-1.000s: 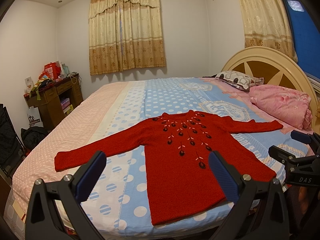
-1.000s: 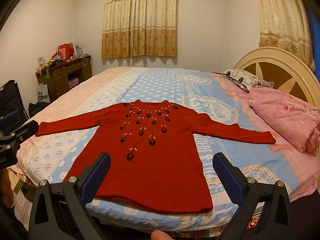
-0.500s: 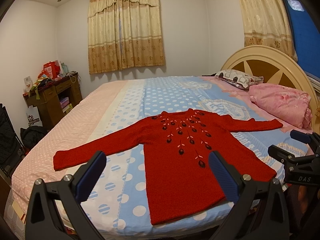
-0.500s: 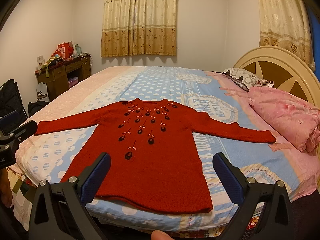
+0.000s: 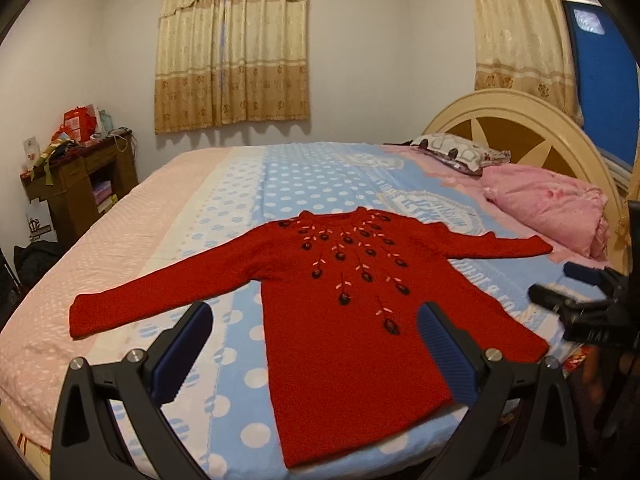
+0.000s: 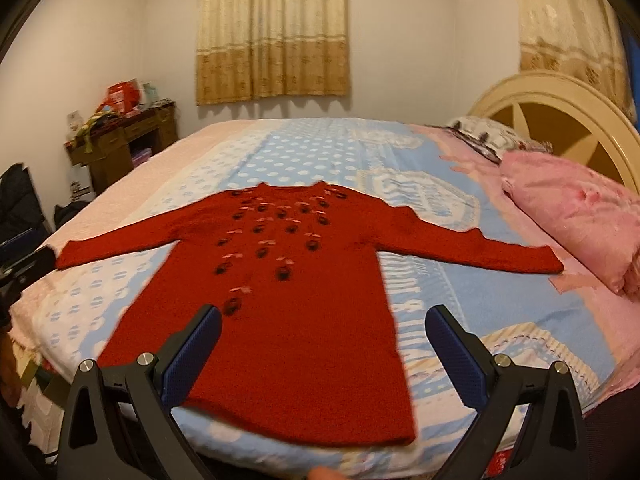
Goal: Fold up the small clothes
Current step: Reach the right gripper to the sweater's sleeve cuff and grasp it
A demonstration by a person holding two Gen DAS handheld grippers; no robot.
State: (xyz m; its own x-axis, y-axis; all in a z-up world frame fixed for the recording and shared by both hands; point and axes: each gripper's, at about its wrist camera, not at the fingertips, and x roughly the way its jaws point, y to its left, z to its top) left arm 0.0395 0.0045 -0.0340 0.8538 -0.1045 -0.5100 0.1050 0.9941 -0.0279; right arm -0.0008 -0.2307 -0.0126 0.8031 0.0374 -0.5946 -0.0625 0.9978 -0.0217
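Red sweater (image 5: 352, 312), flat on bed (image 5: 248, 184); my grippers (image 5: 316, 344) (image 6: 322, 344) wide apart, empty. Risk: knit bunching if pinched unevenly.

Both wrist views face headward, sharing sweater (image 5: 352, 300) on bed (image 5: 248, 200).

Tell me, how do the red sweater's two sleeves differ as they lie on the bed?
The left sleeve stretches toward the pale pink side of the bed, its cuff on pink dotted cloth. The right sleeve reaches toward the headboard, its cuff ending just short of the pink pillow. Both belong to the red sweater, lie flat and spread out, unfolded, and neither is gripped.
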